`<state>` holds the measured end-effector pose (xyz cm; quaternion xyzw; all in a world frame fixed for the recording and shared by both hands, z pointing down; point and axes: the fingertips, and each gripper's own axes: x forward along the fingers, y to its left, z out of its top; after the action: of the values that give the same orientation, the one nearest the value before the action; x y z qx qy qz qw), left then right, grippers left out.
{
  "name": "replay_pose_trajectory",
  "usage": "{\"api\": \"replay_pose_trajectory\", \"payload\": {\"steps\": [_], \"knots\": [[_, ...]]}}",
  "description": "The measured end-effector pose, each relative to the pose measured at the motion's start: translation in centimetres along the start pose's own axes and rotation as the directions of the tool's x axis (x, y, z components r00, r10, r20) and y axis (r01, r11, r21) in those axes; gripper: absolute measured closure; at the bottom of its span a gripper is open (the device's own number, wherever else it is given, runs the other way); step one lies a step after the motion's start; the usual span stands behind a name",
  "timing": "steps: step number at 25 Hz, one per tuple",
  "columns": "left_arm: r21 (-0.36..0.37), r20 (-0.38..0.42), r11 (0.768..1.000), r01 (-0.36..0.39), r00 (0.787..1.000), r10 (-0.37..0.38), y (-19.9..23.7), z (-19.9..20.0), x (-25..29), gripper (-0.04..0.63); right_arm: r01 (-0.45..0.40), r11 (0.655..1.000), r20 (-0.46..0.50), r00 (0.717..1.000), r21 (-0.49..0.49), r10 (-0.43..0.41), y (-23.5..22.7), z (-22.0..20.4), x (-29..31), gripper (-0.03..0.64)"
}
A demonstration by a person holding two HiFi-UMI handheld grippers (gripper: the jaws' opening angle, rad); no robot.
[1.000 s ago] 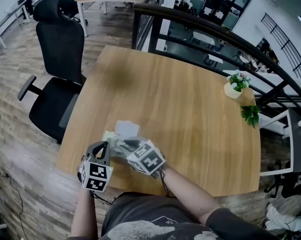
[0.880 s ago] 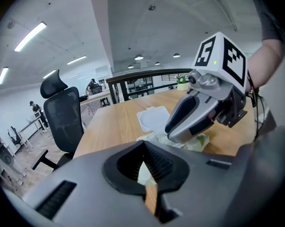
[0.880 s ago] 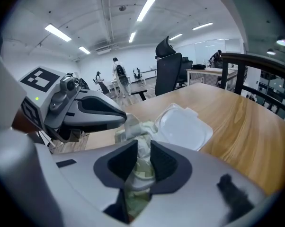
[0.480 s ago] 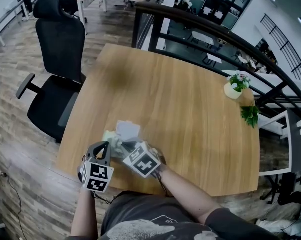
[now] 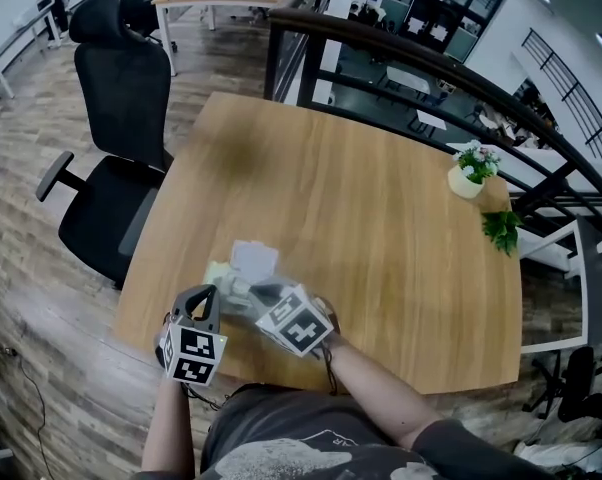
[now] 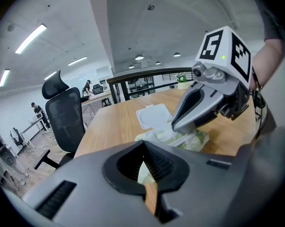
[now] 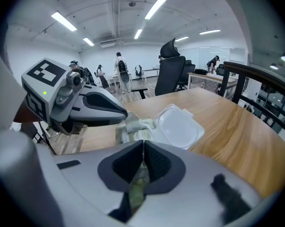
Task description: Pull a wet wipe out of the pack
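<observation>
Now, pack (image 5: pixel 249 260) under left tongs (image 5: pixel 211 289), right tongs (image 5: pixel 252 290).

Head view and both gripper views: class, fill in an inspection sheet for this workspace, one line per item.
Surface: wooden table, in use near its front edge.
Job's things: wipe pack with its lid flipped open and a white wipe bunched at the opening.
Clutter: small potted plant at the far right edge.
Grippers: left gripper and right gripper both shut on the wipe pack.
Cables: thin cable on the floor, left.
Surroundings: black office chair beside the table, dark railing behind.
</observation>
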<state>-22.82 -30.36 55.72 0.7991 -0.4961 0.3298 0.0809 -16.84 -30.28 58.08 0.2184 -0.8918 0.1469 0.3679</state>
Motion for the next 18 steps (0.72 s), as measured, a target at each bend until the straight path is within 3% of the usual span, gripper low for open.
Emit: {"api": "replay_pose_trajectory", "payload": {"steps": [13, 18], "knots": [[-0.055, -0.059, 0.997, -0.055, 0.997, 0.052, -0.8, -1.4, -0.8, 0.581, -0.004, 1.0, 0.049, 0.999, 0.01, 0.004, 1.0, -1.4, -3.9, 0.589], [-0.057, -0.063, 0.996, -0.071, 0.996, 0.068, -1.4, -0.9, -1.1, 0.581, 0.028, 0.999, 0.065, 0.997, 0.022, -0.03, 0.3, -2.7, -5.8, 0.589]]}}
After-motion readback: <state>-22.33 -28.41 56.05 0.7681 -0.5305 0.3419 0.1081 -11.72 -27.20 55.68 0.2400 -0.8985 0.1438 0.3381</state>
